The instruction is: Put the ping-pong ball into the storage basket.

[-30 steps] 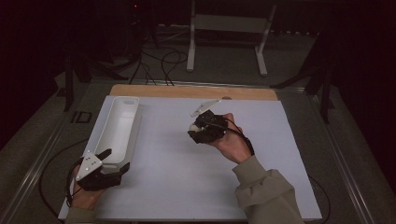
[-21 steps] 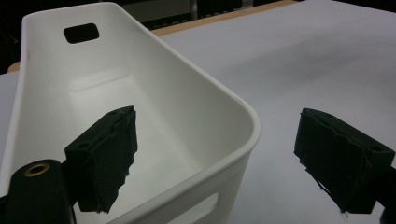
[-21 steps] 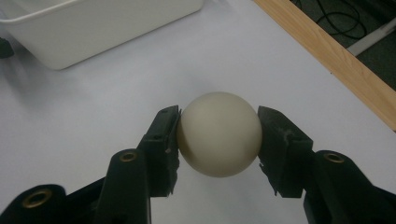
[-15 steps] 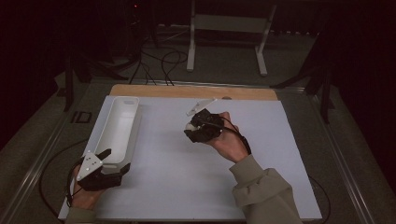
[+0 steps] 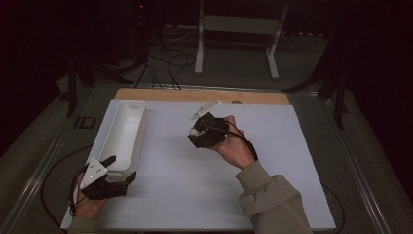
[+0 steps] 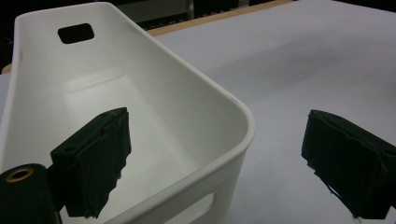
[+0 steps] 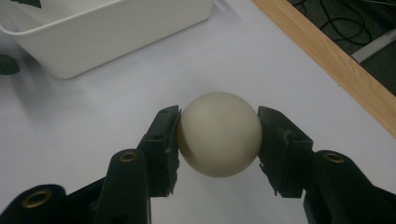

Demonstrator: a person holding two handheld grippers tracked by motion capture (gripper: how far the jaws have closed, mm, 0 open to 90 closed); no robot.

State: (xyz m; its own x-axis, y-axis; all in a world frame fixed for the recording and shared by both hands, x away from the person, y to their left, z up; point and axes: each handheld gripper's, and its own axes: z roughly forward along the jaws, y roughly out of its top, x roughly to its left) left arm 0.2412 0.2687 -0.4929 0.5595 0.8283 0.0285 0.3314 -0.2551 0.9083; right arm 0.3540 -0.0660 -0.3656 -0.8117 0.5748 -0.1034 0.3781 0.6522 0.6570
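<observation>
A cream ball [image 7: 218, 133] sits between the two black pads of my right gripper [image 7: 218, 140], which is shut on it just above the white table sheet [image 5: 272, 161]. In the high view this right gripper [image 5: 195, 132] is at mid-table, pointing left toward a long white bin [image 5: 124, 127]. My left gripper [image 5: 122, 168] is at the bin's near end, its jaws having just been opening. In the left gripper view the left gripper [image 6: 217, 126] straddles the bin's near corner [image 6: 243, 116], one pad inside and one outside, neither touching the wall.
The white bin [image 7: 116, 32] looks empty, with handle cut-outs at both ends. A wooden strip [image 5: 199, 95] edges the far side of the table. Beyond it on the dark floor are cables [image 5: 170, 63] and a white stand [image 5: 238, 29].
My right hand with the ball has shifted slightly left, toward the bin. The left gripper stays at the bin's near end with its jaws a little wider.
</observation>
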